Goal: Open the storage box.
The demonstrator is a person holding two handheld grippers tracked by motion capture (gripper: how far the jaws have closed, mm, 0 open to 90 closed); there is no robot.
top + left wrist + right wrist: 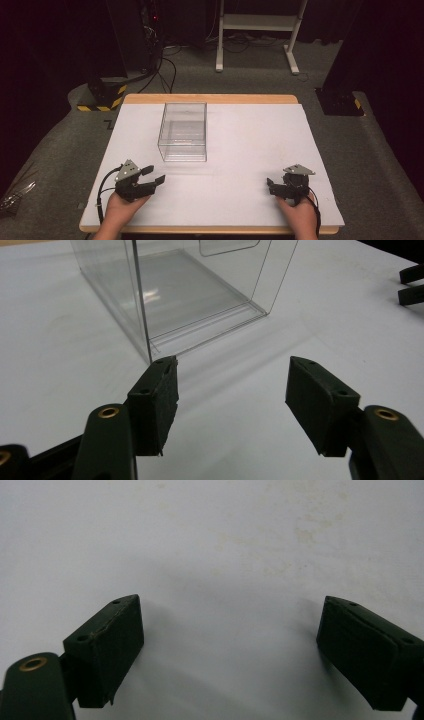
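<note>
So the clear box (183,131) sits left of centre on the white table (250,200), long axis running away from the person. The left gripper (155,175) is way closer, box just ahead and a bit right of it, jaws spread with nothing between. Right gripper (270,185) is well apart, also released. Can't tell if the box top is open, the walls are see-through
</note>
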